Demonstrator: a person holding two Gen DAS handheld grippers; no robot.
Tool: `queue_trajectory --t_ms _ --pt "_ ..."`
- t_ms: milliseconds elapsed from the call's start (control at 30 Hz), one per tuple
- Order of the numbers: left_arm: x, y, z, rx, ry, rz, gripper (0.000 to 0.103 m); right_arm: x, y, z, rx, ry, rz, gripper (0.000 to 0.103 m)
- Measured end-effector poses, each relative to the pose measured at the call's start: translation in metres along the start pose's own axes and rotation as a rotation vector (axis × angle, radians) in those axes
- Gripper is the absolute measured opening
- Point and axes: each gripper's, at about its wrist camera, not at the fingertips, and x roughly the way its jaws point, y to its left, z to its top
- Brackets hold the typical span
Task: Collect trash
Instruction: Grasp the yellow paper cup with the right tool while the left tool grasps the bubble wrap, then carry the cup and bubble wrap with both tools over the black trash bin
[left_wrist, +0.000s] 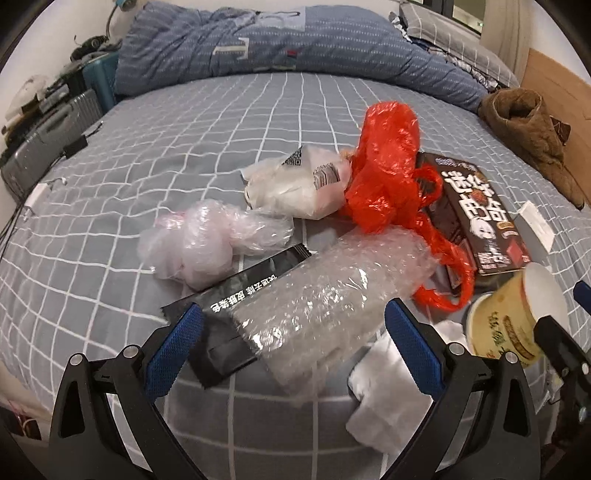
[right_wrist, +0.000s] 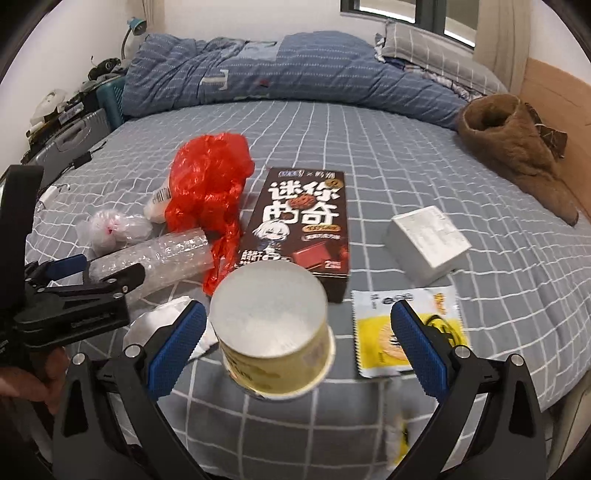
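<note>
Bed (left_wrist: 147, 155): grey sheet with a white grid, carrying all the trash near its front edge
Quilt (right_wrist: 258, 74): blue, bunched along the far side of the bed
Brown garment (right_wrist: 517, 147): heaped at the right edge, well apart from the trash
Snack box (right_wrist: 306, 221): dark, flat on the sheet, just behind the cup
Red bag (left_wrist: 391, 173): crumpled, its trailing end draped over the snack box's near left corner
Bubble wrap roll (left_wrist: 321, 295): lies between the left gripper's (left_wrist: 295, 332) fingers, on top of a black sachet (left_wrist: 236, 295); jaws wide apart, not touching it
White pouch (left_wrist: 299, 184): barcoded, just left of the red bag
Clear bag (left_wrist: 207, 240): knotted, left of the roll
White box (right_wrist: 424, 243): right of the snack box, apart from it
Paper cup (right_wrist: 273, 332): upside down and tilted, between the right gripper's (right_wrist: 299, 339) fingers; jaws spread, contact with the left pad cannot be told
Yellow sachet (right_wrist: 373, 332): flat, partly behind the right finger
Tissue (left_wrist: 384, 391): white, crumpled, beside the cup
</note>
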Motion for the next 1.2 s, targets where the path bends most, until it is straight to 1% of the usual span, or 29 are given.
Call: queue_trajectory --t_ms 67,167,200,267,300,333,400,433,500,633,867,1200 --pt "0.007 -0.001 0.001 0.002 0.008 -0.011 0.094 0.006 0.003 0.001 0.002 0.003 0.005 0.096" --pt "0.015 -0.003 0.000 0.005 0.033 -0.034 0.087 0.016 0.008 0.000 0.005 0.021 0.011 0.094" --pt "0.018 -0.003 0.000 0.005 0.038 -0.041 0.083 0.019 0.008 0.000 0.006 0.026 0.011 0.092" --pt "0.022 -0.005 -0.002 0.012 0.053 -0.045 0.078 0.025 0.008 -0.001 0.007 0.041 0.018 0.084" --pt "0.022 -0.006 -0.003 0.017 0.052 -0.047 0.072 0.027 0.008 -0.002 0.007 0.045 0.023 0.080" --pt "0.022 -0.007 -0.004 0.025 0.055 -0.050 0.069 0.030 0.008 -0.003 0.006 0.057 0.027 0.070" --pt "0.022 -0.007 -0.005 0.027 0.060 -0.065 0.051 0.030 0.008 -0.004 0.012 0.053 0.034 0.070" --pt "0.022 -0.008 -0.006 0.028 0.060 -0.075 0.048 0.030 0.009 -0.004 0.010 0.051 0.034 0.069" --pt "0.022 -0.009 -0.007 0.026 0.064 -0.081 0.034 0.028 0.009 -0.005 0.002 0.047 0.032 0.069" --pt "0.019 -0.006 -0.008 0.007 0.061 -0.102 0.029 0.025 0.010 -0.006 -0.002 0.036 0.025 0.069" --pt "0.000 -0.006 -0.004 0.007 0.024 -0.098 0.023 0.016 0.004 -0.002 0.010 0.017 0.019 0.069" --pt "-0.030 -0.007 -0.003 0.016 -0.015 -0.107 0.019 -0.009 0.002 0.004 0.010 -0.019 0.012 0.069"
